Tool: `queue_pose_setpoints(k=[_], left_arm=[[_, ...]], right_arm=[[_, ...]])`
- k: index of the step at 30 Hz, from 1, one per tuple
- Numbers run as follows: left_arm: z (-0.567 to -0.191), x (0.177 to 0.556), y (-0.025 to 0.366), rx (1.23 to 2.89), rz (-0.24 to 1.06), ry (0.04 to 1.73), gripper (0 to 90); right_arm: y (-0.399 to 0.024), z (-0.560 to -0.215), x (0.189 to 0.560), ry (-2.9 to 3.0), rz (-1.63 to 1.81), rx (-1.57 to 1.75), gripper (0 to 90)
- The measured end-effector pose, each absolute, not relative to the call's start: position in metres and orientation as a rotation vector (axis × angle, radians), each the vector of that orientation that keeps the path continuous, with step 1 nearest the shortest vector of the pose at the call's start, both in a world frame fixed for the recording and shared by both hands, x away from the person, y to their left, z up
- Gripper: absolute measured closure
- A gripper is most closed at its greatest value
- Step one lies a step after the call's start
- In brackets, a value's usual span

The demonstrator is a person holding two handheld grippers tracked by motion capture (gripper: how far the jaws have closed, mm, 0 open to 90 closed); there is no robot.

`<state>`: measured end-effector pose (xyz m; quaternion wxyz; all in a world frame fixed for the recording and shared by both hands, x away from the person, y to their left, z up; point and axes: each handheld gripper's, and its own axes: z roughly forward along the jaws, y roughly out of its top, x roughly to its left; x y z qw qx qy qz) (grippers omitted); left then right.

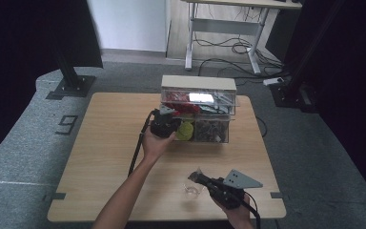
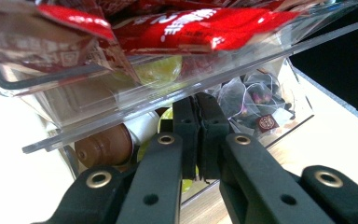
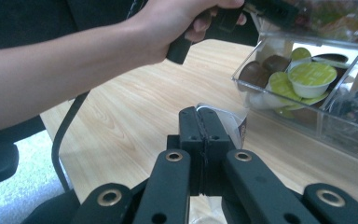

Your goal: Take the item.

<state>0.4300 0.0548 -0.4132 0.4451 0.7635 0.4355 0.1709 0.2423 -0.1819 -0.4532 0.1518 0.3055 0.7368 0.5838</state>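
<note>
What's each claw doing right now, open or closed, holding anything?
Left claw: closed, its tips at the clear organizer's lower drawer; nothing visibly held.
Right claw: closed on a clear tea bag pouch.

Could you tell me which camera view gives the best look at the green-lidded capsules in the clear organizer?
The right gripper view: the green capsules lie unobstructed in the organizer's open compartment. In the left gripper view, the shut left gripper and a clear shelf hide most of them. The high view gives just a small yellow-green patch.
</note>
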Motion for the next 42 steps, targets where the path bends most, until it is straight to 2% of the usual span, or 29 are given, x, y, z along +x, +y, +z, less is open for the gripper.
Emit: queue_pose_setpoints(k=[17,20,25,29,42], left_arm=[[-0.414,0.43,0.055,1.896,0.425,1.078,87.5],[-0.414,0.43,0.055,1.895,0.424,1.079,87.5],[-0.414,0.43,0.055,1.895,0.423,1.078,87.4],[-0.415,0.43,0.055,1.891,0.419,1.081,87.3],[-0.414,0.43,0.055,1.895,0.42,1.078,87.3]], right_arm=[[-0.175,-0.473,0.246,2.194,1.624,0.894,87.6],[-0.175,-0.474,0.247,2.204,1.62,0.898,85.2],[-0.174,-0.476,0.247,2.196,1.583,0.905,72.3],[-0.173,-0.476,0.246,2.186,1.581,0.91,67.2],[-0.173,-0.476,0.247,2.194,1.587,0.913,66.4]])
